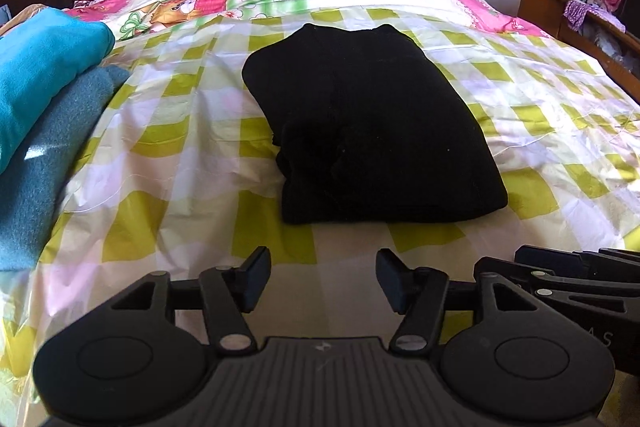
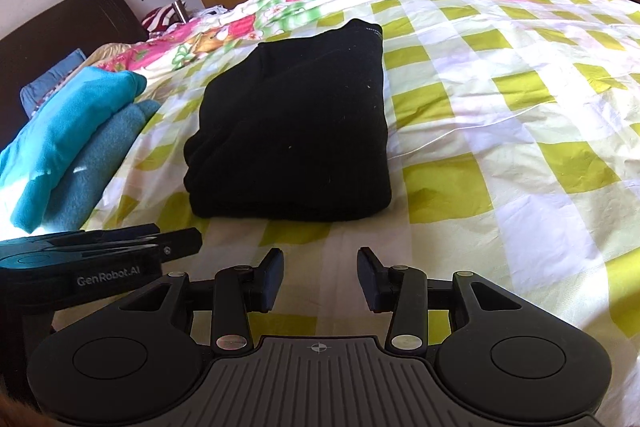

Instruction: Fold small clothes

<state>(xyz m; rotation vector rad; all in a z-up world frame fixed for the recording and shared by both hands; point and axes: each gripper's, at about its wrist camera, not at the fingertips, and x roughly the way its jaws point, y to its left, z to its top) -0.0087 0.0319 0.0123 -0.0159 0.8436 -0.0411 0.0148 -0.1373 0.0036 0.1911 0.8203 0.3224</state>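
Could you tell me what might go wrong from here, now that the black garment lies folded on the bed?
The black garment has a bunched, uneven near-left corner, so lifting it by one edge could undo the fold. The left claw and right claw, both open and empty, sit side by side and might bump on approach. The blue folded clothes lie close by; sliding the black garment that way could disturb them.

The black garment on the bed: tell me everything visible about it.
The black garment is folded into a thick, roughly rectangular bundle of several layers, in soft, matte, fleecy-looking fabric flecked with pale lint. A ribbed band shows at its far edge. It lies flat on the yellow-and-white checked cover, apart from the teal clothes on its left. Neither gripper touches it.
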